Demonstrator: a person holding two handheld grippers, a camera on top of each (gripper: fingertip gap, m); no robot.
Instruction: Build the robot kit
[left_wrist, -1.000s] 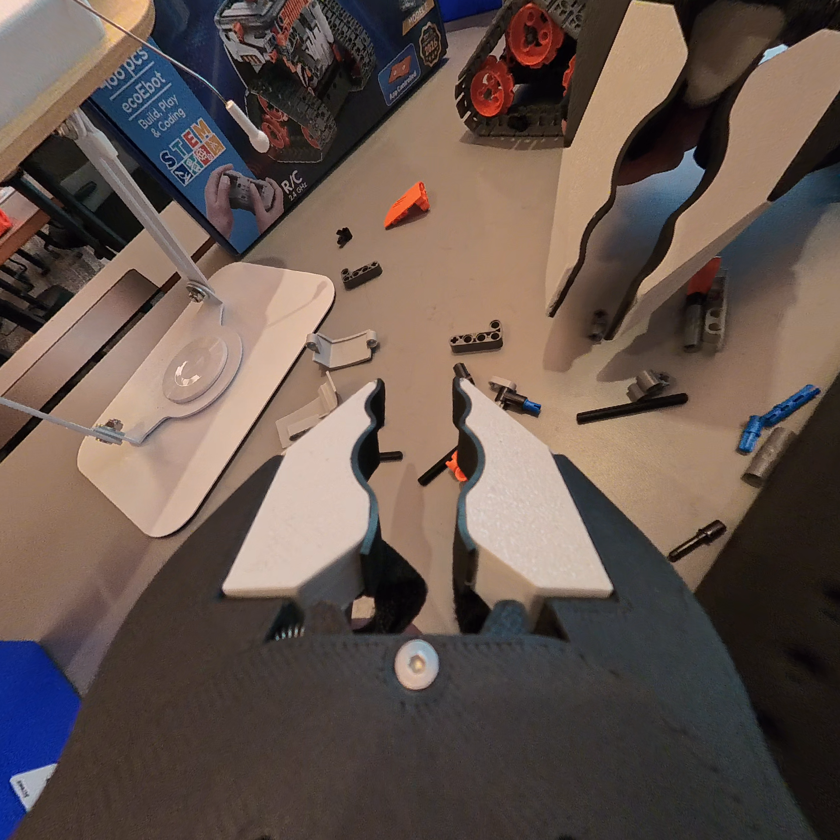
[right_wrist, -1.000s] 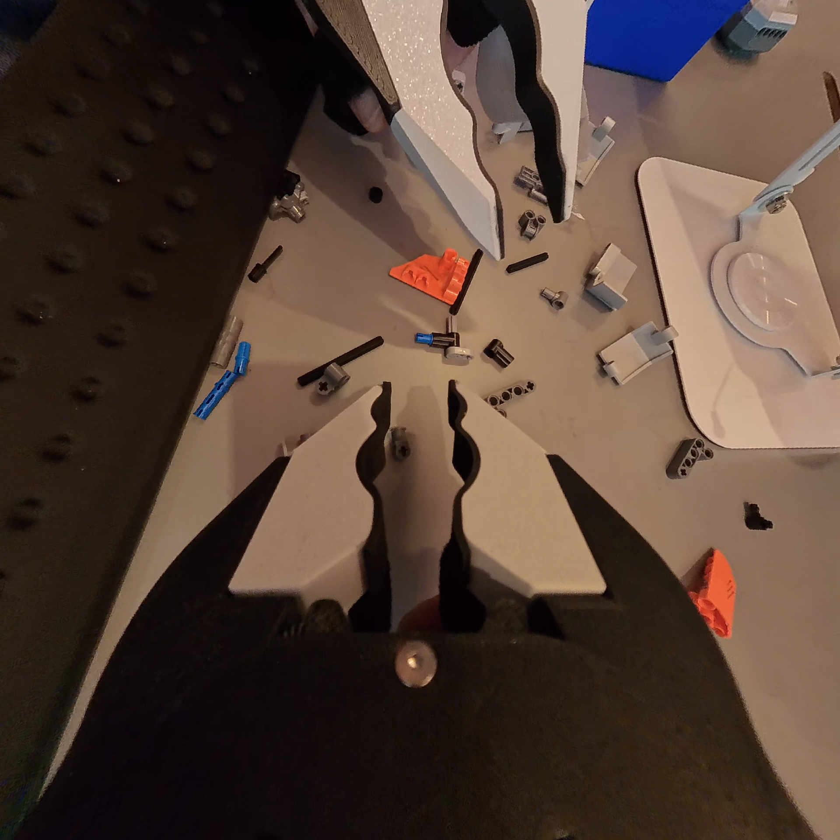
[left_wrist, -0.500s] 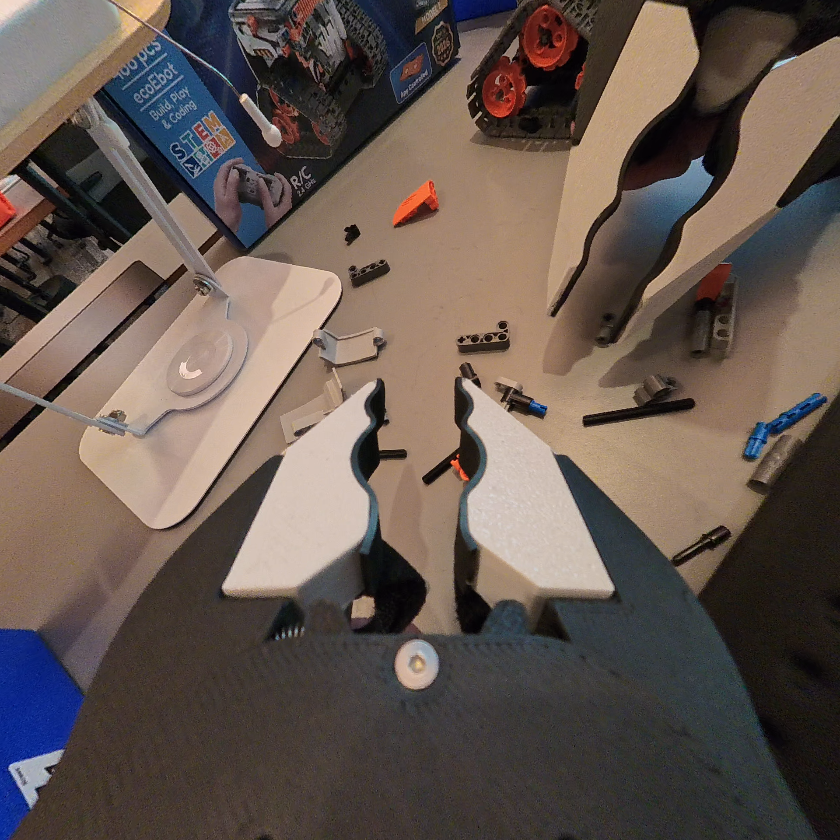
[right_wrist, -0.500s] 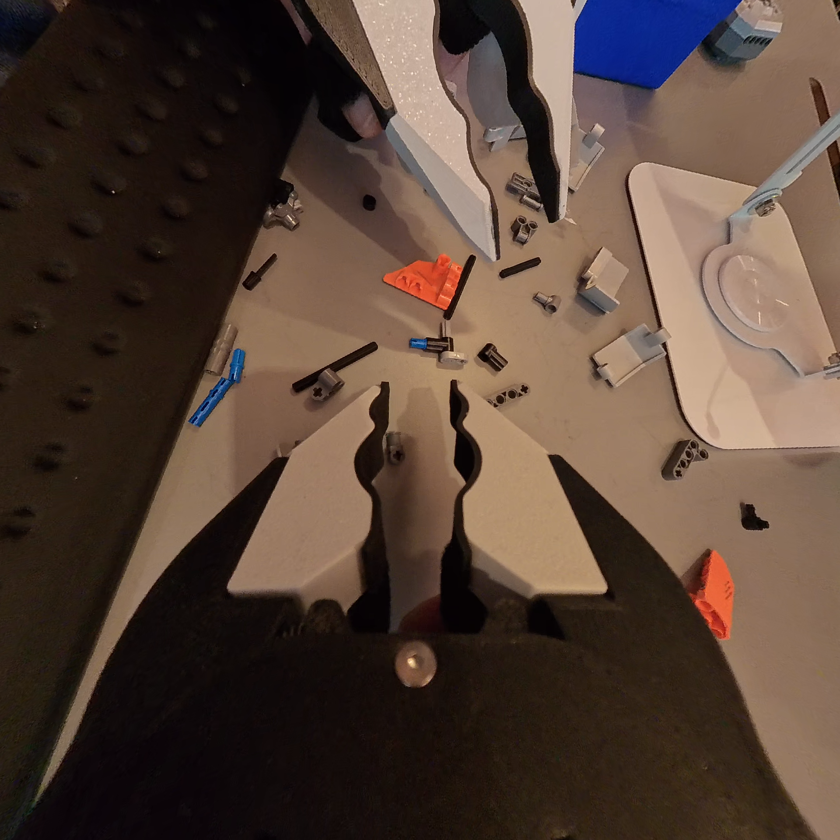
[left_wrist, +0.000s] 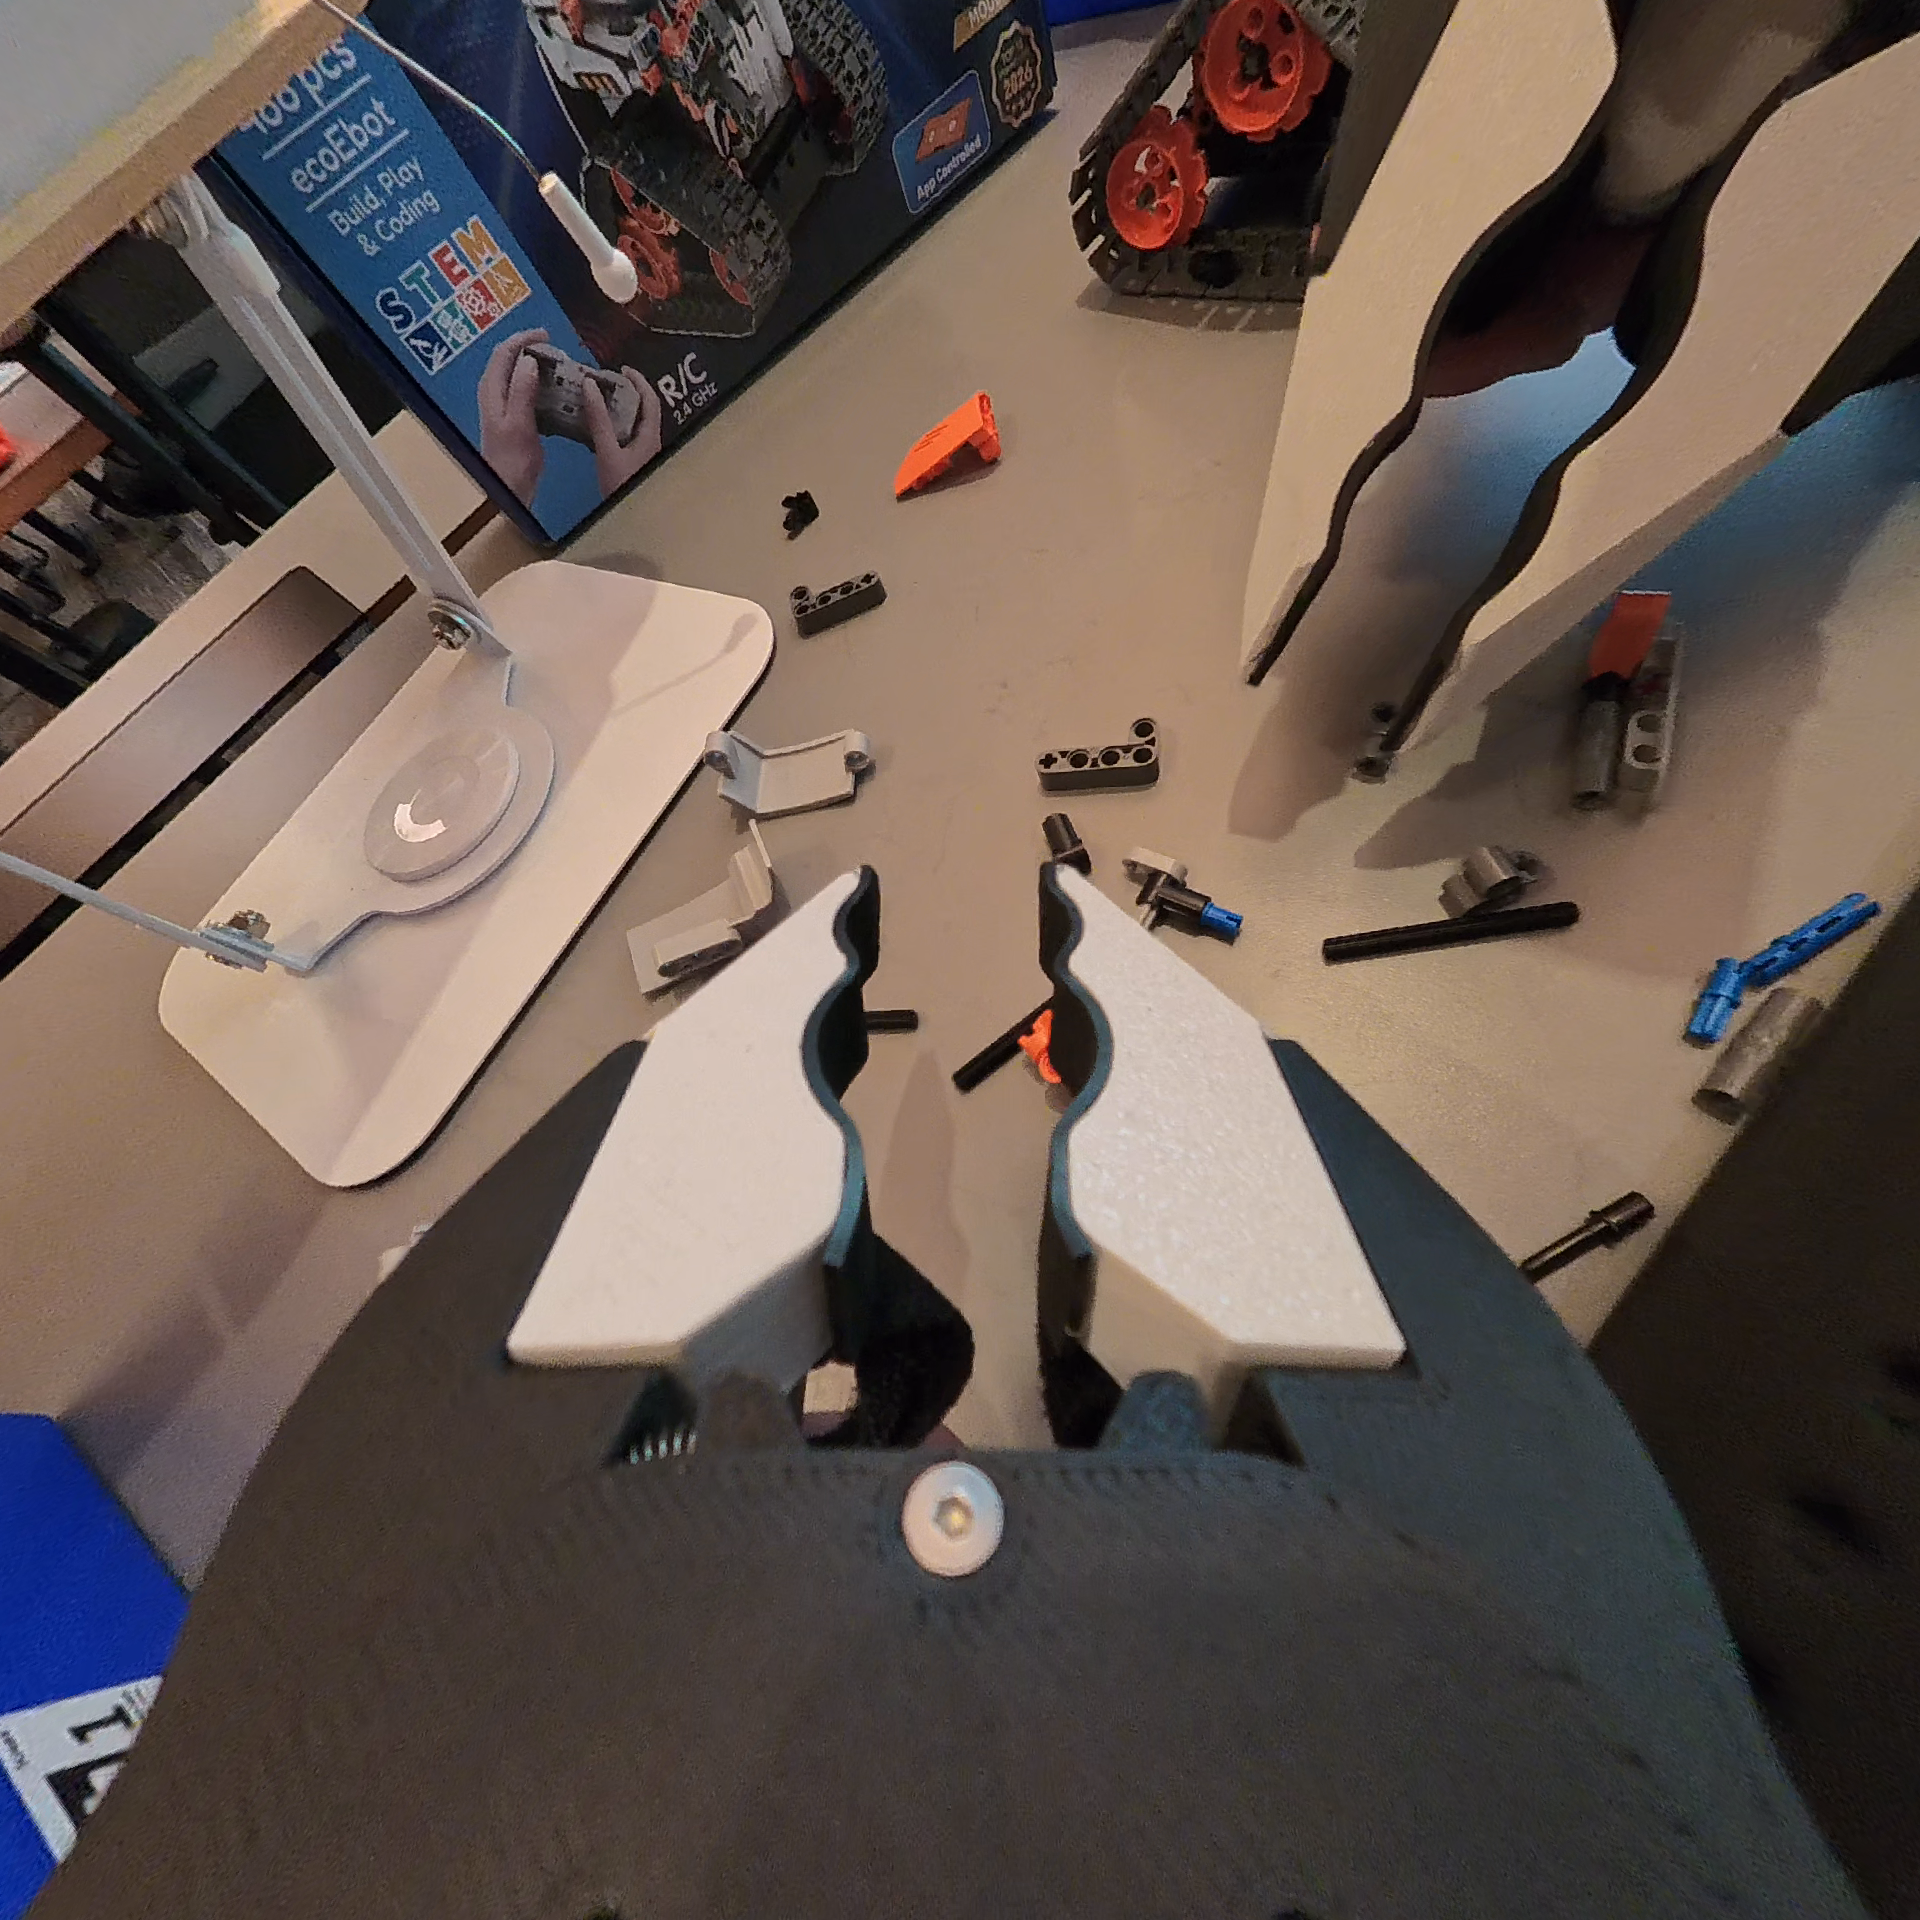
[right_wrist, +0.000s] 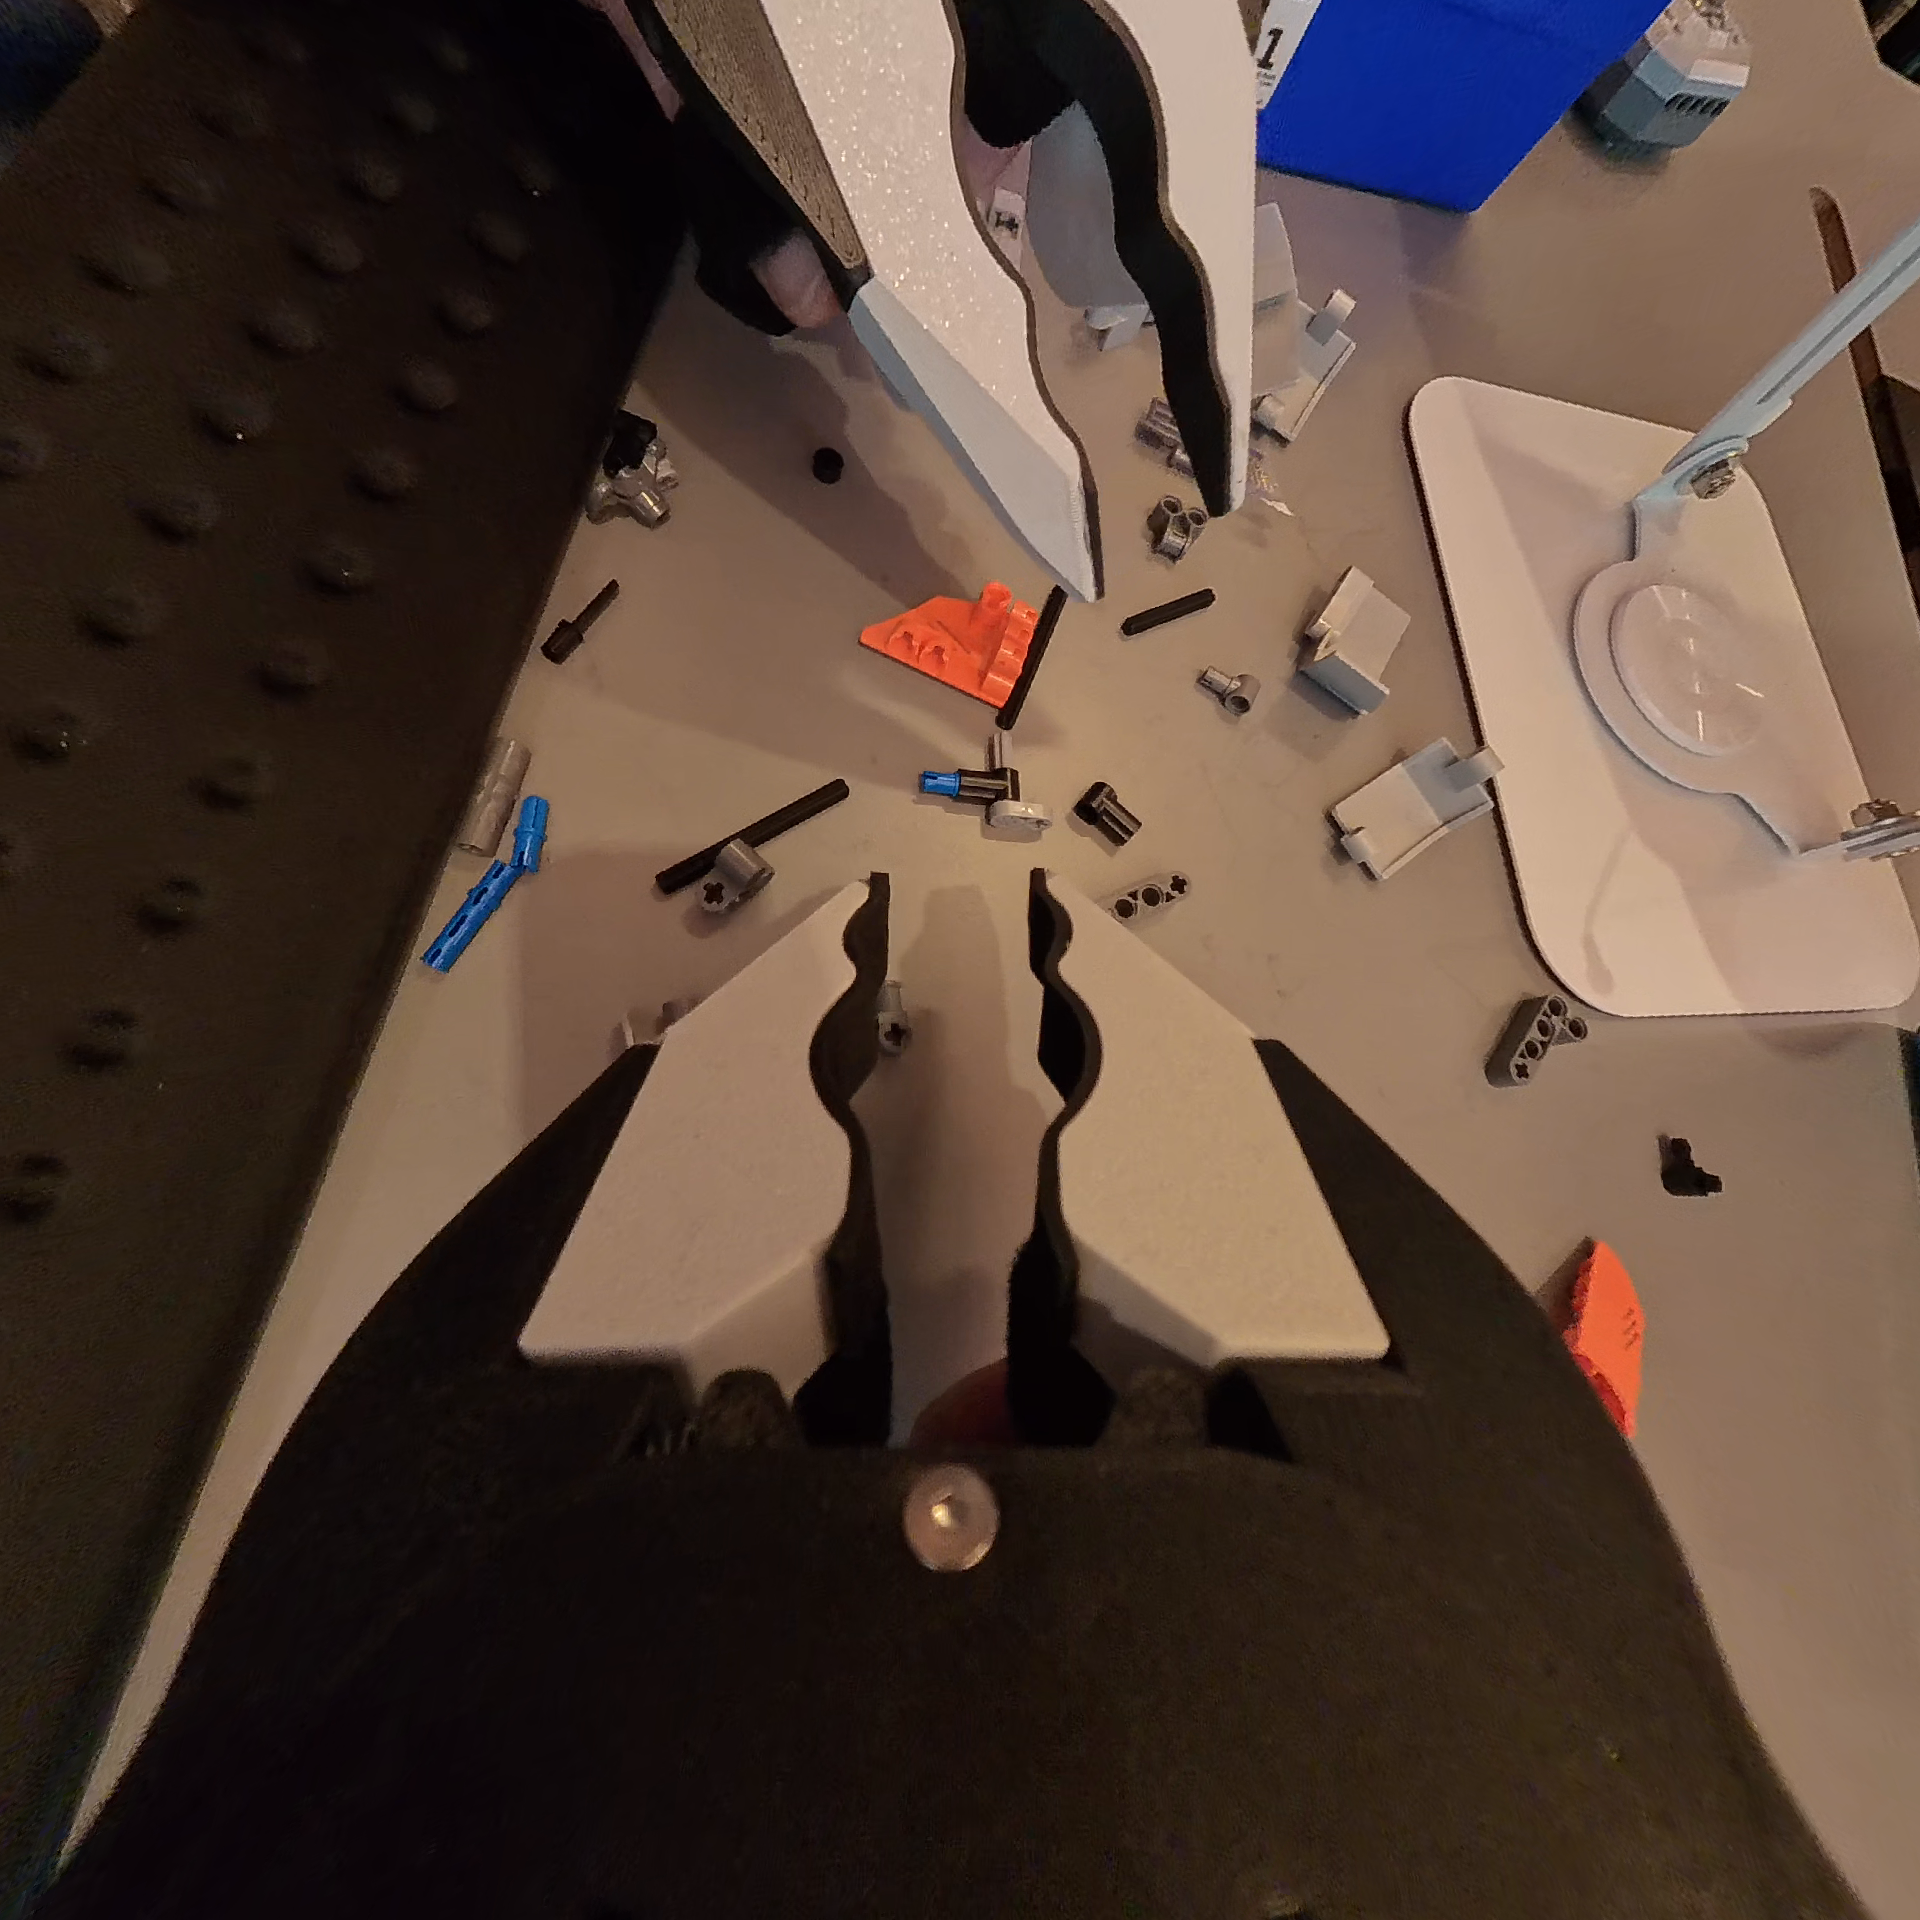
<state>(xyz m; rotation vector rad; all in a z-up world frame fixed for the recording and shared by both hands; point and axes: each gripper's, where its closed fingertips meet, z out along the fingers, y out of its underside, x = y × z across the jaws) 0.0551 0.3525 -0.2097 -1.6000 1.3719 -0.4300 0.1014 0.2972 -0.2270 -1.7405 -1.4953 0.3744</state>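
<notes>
Your left gripper (left_wrist: 958, 883) has crept forward since a second ago; both claws gape narrowly, empty. Your right gripper (right_wrist: 958, 883) hovers beside one small grey connector (right_wrist: 894, 1023), centre-frame; two ribbed orange wedges (right_wrist: 951, 646) flank it.

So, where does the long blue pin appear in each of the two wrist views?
Left wrist view: the long blue pin lies far right, at mid height, just right of the black axle.
Right wrist view: the long blue pin lies at the left, at mid height, left of the black axle.
Shared landmark: the white base plate, left in the left view and right in the right view.
</notes>
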